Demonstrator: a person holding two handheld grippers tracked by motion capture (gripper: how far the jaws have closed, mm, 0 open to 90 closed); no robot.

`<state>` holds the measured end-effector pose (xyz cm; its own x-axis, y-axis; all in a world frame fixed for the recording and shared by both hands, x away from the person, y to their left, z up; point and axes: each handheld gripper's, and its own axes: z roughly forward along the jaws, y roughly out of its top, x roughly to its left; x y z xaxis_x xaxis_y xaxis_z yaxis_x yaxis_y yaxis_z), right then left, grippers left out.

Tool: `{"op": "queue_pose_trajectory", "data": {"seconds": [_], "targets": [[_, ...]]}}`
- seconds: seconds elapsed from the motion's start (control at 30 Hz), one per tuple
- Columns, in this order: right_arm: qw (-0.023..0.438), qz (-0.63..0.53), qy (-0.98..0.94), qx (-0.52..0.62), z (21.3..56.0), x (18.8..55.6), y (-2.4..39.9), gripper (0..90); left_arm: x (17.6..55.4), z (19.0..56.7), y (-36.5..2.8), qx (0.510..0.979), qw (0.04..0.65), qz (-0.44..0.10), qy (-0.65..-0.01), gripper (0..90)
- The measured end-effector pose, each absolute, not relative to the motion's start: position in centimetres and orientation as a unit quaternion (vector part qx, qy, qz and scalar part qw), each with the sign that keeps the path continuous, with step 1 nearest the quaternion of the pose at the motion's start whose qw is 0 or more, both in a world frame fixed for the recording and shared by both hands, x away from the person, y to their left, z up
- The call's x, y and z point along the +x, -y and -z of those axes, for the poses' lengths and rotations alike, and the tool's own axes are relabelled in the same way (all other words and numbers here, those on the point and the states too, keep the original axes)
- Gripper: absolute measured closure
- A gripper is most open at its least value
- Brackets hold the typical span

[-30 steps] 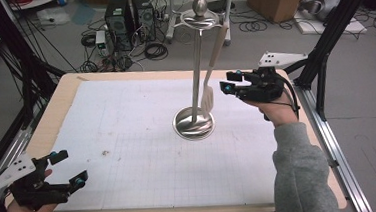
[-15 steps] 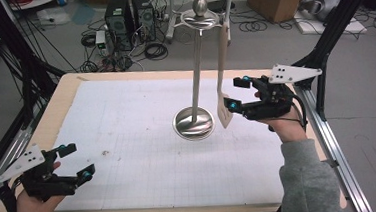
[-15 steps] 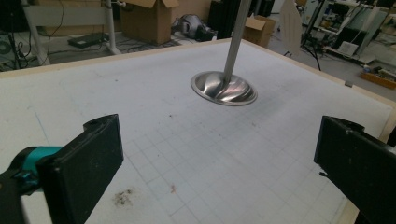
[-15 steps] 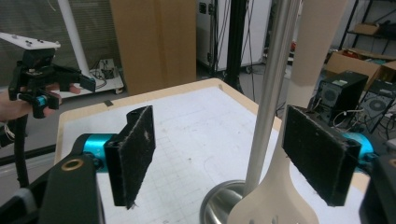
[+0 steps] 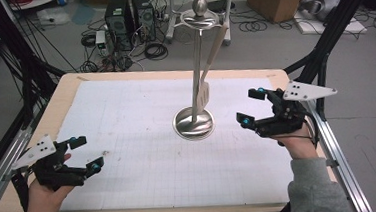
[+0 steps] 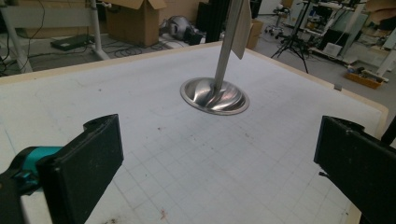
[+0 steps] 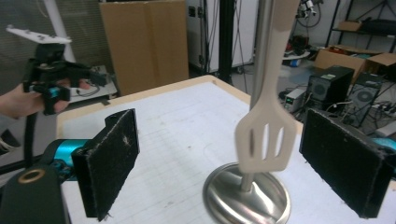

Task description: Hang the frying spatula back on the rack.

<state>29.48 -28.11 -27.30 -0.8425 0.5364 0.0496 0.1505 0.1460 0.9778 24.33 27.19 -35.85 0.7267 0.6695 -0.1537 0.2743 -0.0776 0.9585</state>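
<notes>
Right hand-held gripper (image 5: pixel 250 105) hovers just right of the metal utensil stand (image 5: pixel 194 123), its jaws spread wide after just opening, with nothing pressed between the pads. In the right gripper view the cream slotted spatula (image 7: pixel 263 135) hangs in the gap between the two black jaws, farther off and clear of both, its blade dangling just above the stand's round base (image 7: pixel 247 198). From the high view the spatula (image 5: pixel 203 95) hangs by its handle from the ring at the top of the stand's pole, leaning slightly so the blade rests close beside the pole. The stand sits a little right of centre on the counter (image 5: pixel 128 135), which is covered with a white gridded mat. Left hand-held gripper (image 5: pixel 83 153) is held low near the counter's front left corner, well apart from the stand, jaws also spread and empty; in its own view the stand's shiny base (image 6: pixel 215 95) lies ahead between the jaws.
</notes>
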Motion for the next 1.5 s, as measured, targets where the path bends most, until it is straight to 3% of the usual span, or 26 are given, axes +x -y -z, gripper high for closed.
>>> {"op": "queue_pose_trajectory", "data": {"seconds": [0.6, 1.5], "targets": [[0.141, -0.63, -0.715, 0.269, 31.9, 26.8, 30.6, 11.0, 25.5, 35.5, -26.1, 0.715, 0.606, -0.155, -0.311, 1.8], [0.192, -0.622, -0.69, 0.317, 35.7, 22.7, 34.2, 11.1, 25.4, 35.5, -26.0, 0.715, 0.609, -0.158, -0.306, 1.8]]}}
